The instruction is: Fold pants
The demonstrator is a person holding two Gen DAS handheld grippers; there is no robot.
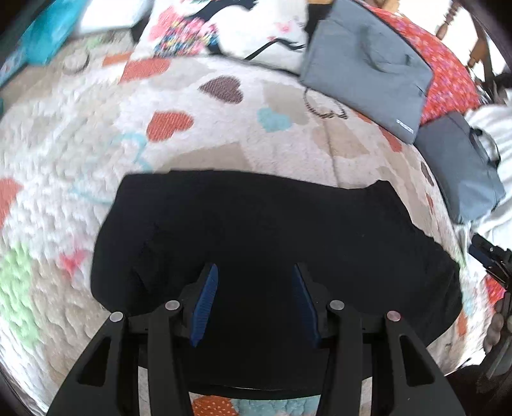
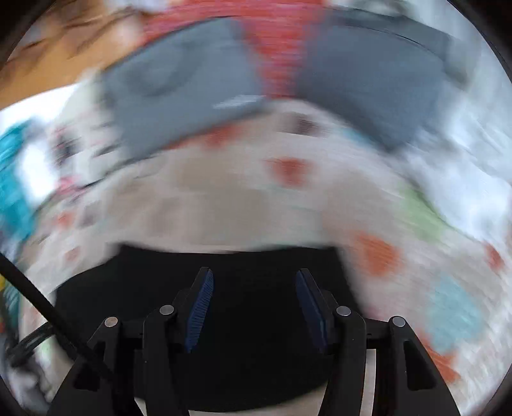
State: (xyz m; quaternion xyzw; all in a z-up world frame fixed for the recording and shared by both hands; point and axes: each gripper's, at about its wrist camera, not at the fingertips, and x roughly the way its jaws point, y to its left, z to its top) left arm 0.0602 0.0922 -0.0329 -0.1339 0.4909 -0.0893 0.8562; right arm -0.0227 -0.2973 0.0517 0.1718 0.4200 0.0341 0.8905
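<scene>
Black pants (image 1: 272,230) lie folded into a compact dark slab on a heart-patterned blanket (image 1: 96,134). My left gripper (image 1: 255,272) is open and empty above the near part of the pants, its blue pads wide apart. In the right wrist view, which is blurred by motion, the pants (image 2: 243,265) fill the lower middle. My right gripper (image 2: 254,276) is open and empty over them. The right gripper also shows at the right edge of the left wrist view (image 1: 492,256).
Two grey bags (image 1: 368,64) (image 1: 460,166) lie at the far right of the blanket, over a red patterned cloth (image 1: 448,70). A white printed pillow (image 1: 230,25) sits at the back. A teal box (image 1: 44,32) is at the far left.
</scene>
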